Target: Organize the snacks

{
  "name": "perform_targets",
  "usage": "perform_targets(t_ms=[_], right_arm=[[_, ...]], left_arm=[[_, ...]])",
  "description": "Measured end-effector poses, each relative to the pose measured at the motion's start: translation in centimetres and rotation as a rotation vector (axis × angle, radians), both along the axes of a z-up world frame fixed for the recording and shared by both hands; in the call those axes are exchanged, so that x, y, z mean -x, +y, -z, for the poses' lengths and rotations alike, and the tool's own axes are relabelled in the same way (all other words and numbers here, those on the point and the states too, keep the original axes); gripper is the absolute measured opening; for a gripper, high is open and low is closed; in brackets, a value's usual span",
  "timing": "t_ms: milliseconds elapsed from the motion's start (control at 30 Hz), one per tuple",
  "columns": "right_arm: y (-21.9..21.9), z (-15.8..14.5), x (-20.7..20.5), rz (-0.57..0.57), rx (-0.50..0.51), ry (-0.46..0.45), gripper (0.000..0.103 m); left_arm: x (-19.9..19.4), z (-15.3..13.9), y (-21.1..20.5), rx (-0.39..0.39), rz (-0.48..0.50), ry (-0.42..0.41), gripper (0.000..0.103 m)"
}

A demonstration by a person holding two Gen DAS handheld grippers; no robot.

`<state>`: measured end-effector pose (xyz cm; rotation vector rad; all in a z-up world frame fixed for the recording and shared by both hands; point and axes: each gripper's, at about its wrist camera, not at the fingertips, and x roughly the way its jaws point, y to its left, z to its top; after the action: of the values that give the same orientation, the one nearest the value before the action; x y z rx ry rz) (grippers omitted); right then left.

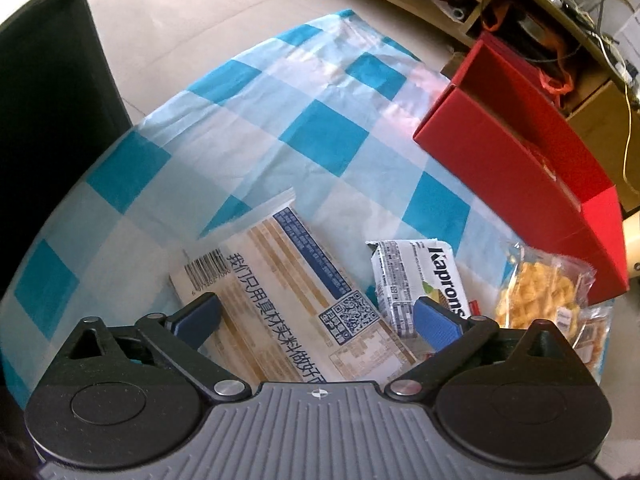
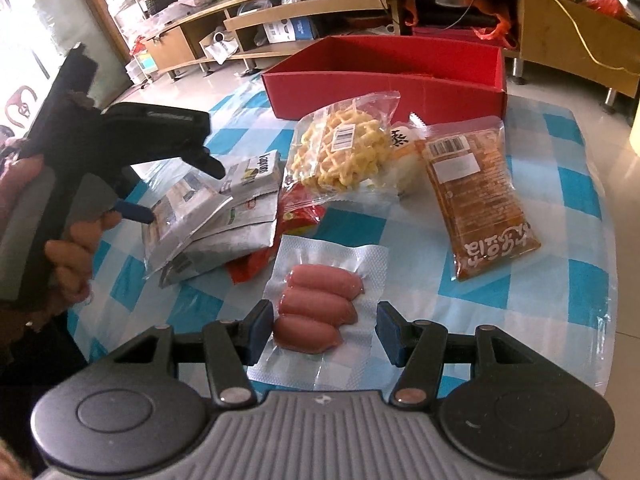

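Note:
My left gripper (image 1: 316, 312) stands wide open, pointing down over a cream packet (image 1: 280, 276) with a barcode and QR code; the pads do not touch it. A white Kaprons packet (image 1: 424, 280) and a waffle bag (image 1: 536, 292) lie to its right. An open red box (image 1: 520, 140) stands behind them. In the right wrist view my right gripper (image 2: 322, 332) hovers with a vacuum pack of three sausages (image 2: 320, 300) between its fingers, and gaps show on both sides. The left gripper (image 2: 180, 192) appears there above silver packets (image 2: 208, 216).
A blue-and-white checked cloth (image 2: 560, 240) covers the table. An orange packet (image 2: 476, 196) lies right of the waffle bag (image 2: 340, 152), and a red wrapper (image 2: 300, 216) pokes out beneath. The red box (image 2: 384, 88) sits at the far edge. Low shelving runs behind. A hand (image 2: 72, 248) holds the left gripper.

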<state>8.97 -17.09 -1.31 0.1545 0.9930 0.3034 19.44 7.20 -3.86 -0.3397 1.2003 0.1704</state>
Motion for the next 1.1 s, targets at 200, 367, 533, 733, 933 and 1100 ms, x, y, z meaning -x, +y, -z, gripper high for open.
perform_targets(t_ms=[200, 367, 533, 733, 933, 1100], right_arm=[[0.0, 0.1, -0.2, -0.005, -0.006, 0.012, 0.053], [0.1, -0.2, 0.1, -0.013, -0.016, -0.001, 0.053], [0.0, -0.2, 0.2, -0.012, -0.018, 0.001, 0.053], [0.0, -0.4, 0.3, -0.015, -0.025, 0.000, 0.053], [0.5, -0.5, 0.3, -0.035, -0.032, 0.000, 0.053], [0.3, -0.5, 0.4, -0.032, -0.034, 0.000, 0.053]], left_arm=[[1.1, -0.3, -0.9, -0.072, 0.082, -0.011, 0.084], [2.5, -1.4, -1.0, -0.048, 0.146, -0.031, 0.050], [3.6, -2.1, -0.3, 0.030, 0.168, -0.034, 0.037], [4.9, -3.1, 1.1, -0.003, 0.100, -0.087, 0.097], [3.3, -0.2, 1.4, 0.074, 0.022, 0.037, 0.102], [2.3, 1.1, 1.6, 0.042, -0.031, 0.074, 0.087]])
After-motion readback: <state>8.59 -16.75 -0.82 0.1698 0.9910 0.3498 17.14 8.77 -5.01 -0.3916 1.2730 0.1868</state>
